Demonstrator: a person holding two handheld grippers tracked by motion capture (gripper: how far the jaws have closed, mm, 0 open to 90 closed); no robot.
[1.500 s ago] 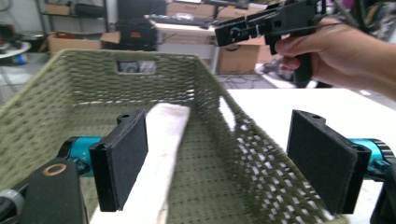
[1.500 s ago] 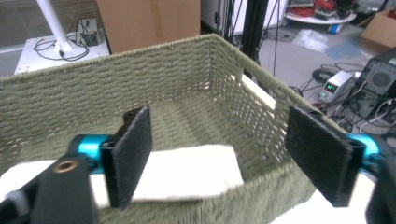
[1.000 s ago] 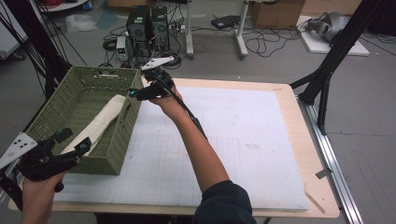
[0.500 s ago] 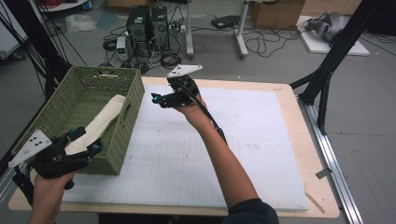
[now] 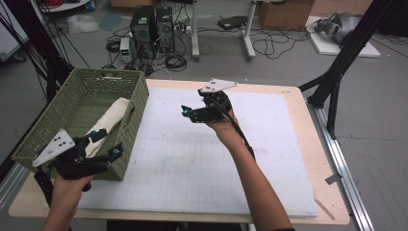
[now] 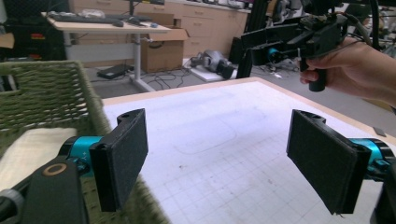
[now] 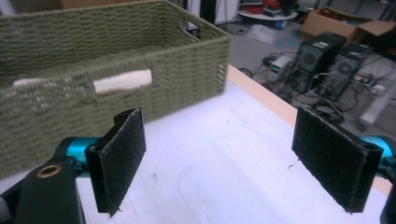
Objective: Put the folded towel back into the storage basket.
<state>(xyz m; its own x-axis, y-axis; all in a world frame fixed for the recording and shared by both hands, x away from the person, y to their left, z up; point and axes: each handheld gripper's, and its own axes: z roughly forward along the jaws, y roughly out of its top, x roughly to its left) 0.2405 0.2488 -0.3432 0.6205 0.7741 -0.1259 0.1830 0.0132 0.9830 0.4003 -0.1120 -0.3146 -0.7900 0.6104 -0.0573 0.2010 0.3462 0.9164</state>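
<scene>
A green woven basket (image 5: 82, 110) stands on the table's left side with a cream folded cloth (image 5: 111, 119) lying inside it. My left gripper (image 5: 107, 144) is open at the basket's near right corner, nothing between its pads (image 6: 123, 158). In the left gripper view the basket wall (image 6: 46, 93) and cloth (image 6: 32, 149) sit at the left. My right gripper (image 5: 190, 114) hovers open over the white mat, right of the basket, jaws pointing toward it. Its own view shows the basket (image 7: 116, 60) ahead, the cloth (image 7: 122, 80) visible through the handle slot.
A white gridded mat (image 5: 207, 159) covers most of the wooden table (image 5: 332, 211). Beyond the far edge are computer towers (image 5: 151, 24) and cables on the floor. Black frame legs (image 5: 337, 72) stand at the right.
My right gripper has drawn away from the basket, moving right and nearer over the mat. My left gripper has shifted right along the basket's near side.
</scene>
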